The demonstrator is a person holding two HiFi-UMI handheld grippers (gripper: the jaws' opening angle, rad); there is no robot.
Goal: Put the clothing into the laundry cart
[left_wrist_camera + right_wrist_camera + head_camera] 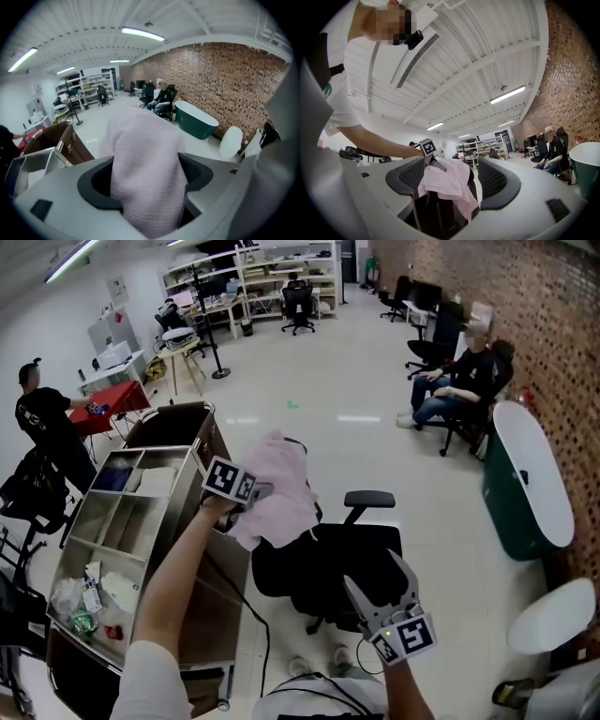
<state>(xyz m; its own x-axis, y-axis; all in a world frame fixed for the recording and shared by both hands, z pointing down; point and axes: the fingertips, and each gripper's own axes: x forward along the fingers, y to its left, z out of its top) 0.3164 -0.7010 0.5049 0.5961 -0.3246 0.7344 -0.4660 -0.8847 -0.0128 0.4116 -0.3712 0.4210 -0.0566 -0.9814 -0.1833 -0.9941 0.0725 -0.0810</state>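
Observation:
A pale pink garment (281, 498) is draped over the back of a black office chair (328, 568). My left gripper (261, 491) is at the garment's left edge and shut on it. In the left gripper view the pink cloth (140, 154) fills the gap between the jaws of the left gripper (147, 187). The brown laundry cart (178, 423) stands open further left, behind a steel cart (173, 521). My right gripper (375, 570) hangs open and empty over the chair seat. In the right gripper view, the right gripper (451, 174) frames the garment (440, 185) and the left gripper (433, 161).
The steel cart's tray compartments hold small items. A person (469, 371) sits by the brick wall at the right, next to a green tub (525, 484). Another person (47, 423) stands at the left near a red table (112, 404). A cable runs across the floor below the chair.

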